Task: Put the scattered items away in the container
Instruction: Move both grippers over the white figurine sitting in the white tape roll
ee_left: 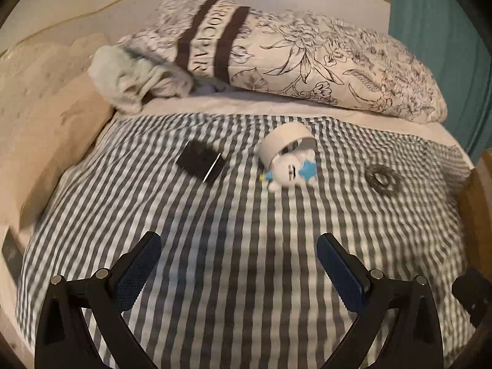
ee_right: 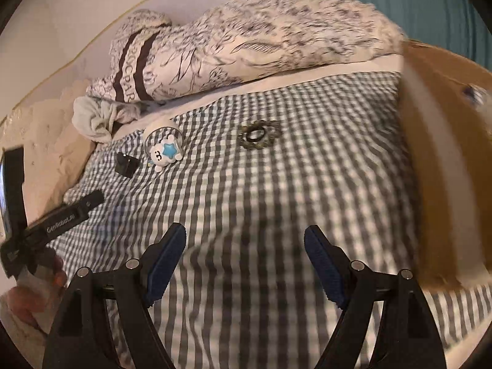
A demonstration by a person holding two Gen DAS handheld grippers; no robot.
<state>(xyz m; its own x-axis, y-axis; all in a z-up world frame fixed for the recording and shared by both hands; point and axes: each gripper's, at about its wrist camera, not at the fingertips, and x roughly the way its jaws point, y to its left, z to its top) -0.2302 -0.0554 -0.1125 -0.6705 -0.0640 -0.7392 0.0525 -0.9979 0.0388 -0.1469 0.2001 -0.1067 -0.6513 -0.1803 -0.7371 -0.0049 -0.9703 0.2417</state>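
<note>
On a grey-and-white checked bedspread (ee_left: 233, 215) lie three items: a black flat case (ee_left: 201, 163), a white toy with a blue star (ee_left: 287, 156) and a dark scrunchie (ee_left: 382, 178). My left gripper (ee_left: 239, 246) is open and empty, hovering well short of them. In the right wrist view the case (ee_right: 126, 164), the toy (ee_right: 164, 150) and the scrunchie (ee_right: 258, 134) lie ahead. My right gripper (ee_right: 245, 238) is open and empty. A brown cardboard box (ee_right: 442, 153) stands close on its right. The left gripper's body (ee_right: 66, 218) shows at the left.
A floral quilt (ee_left: 301, 64) with a dark striped band lies across the back. A pale green cloth (ee_left: 135, 77) sits beside it. A beige cushion (ee_left: 46, 129) lines the left side. A teal curtain (ee_left: 442, 46) hangs at the back right.
</note>
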